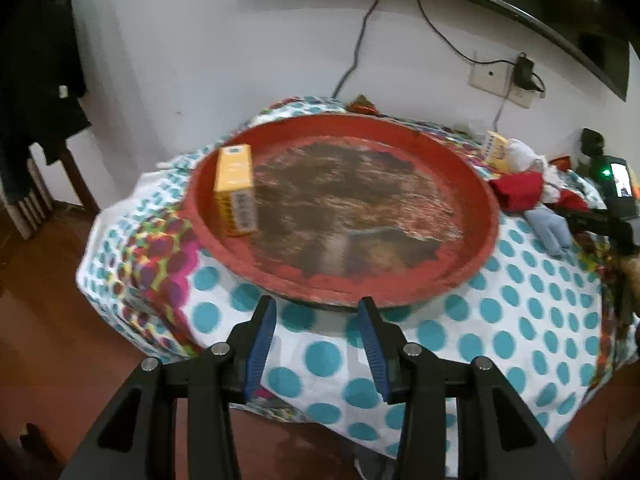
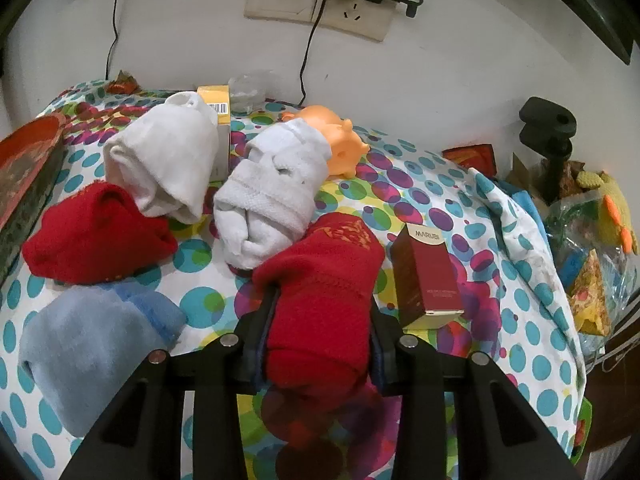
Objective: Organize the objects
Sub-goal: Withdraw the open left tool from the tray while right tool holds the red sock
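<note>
A round red tray (image 1: 472, 280) lies on the dotted cloth, with a yellow box (image 1: 236, 192) lying inside at its left. My left gripper (image 1: 317, 308) hovers just short of the tray's near rim, open and empty. In the right wrist view my right gripper (image 2: 322, 304) is shut on a rolled red sock (image 2: 324, 280) with gold stitching. Around it lie another red sock (image 2: 96, 232), two white socks (image 2: 168, 160) (image 2: 272, 196) and a light blue sock (image 2: 92, 352). A dark red carton (image 2: 426, 276) stands just right of the held sock.
An orange pig toy (image 2: 340, 140) and a second yellow box (image 2: 220, 108) sit near the wall. The tray's edge (image 2: 28, 152) shows at far left. Bags and toys (image 2: 592, 272) crowd the right side. Cables hang from wall sockets (image 2: 320, 4). The table drops to wooden floor (image 1: 48, 320) on the left.
</note>
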Tool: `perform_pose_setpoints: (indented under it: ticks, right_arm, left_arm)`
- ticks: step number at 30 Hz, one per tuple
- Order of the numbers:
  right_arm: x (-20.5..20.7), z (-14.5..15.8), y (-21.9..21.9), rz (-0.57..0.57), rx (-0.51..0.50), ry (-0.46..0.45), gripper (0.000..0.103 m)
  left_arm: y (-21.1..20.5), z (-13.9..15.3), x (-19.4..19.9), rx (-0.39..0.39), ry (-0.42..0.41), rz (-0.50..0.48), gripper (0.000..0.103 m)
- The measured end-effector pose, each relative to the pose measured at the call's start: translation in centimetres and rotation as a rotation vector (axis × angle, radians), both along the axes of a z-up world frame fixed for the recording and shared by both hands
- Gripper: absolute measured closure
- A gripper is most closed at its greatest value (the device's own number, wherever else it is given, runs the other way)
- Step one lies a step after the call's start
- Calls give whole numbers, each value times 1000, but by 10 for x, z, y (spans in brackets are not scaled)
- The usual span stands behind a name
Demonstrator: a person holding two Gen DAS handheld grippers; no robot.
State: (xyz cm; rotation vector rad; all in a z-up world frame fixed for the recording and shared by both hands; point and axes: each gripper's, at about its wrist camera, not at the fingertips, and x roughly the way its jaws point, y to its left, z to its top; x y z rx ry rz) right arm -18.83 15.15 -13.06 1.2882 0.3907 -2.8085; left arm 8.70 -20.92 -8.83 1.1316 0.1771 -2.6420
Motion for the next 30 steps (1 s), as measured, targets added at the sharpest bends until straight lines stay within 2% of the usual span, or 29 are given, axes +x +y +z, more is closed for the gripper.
perform_pose_setpoints:
  ticks: [4, 8, 14, 17, 22, 30]
  right_arm:
    - [1, 0, -1, -8, -4, 0, 71]
    - [1, 0, -2, -18, -4, -3, 71]
    - [5, 6, -2, -29, -16, -15, 72]
    - [13, 12, -4, -26, -48, -10, 72]
    - [30, 21, -6, -33, -129, -5, 73]
    - [65, 51, -14, 24, -198, 51, 73]
  left_arm:
    - [-11, 5, 4, 50, 32, 20, 60]
    - [-15, 7, 6, 33, 38, 47, 60]
    - [-22, 7, 7, 58, 35, 61, 60]
    - [-26, 6, 7, 44, 29, 86, 60]
    - [-31, -1, 4, 70, -3, 94, 60]
    - [-33, 4, 6, 90, 16, 102, 60]
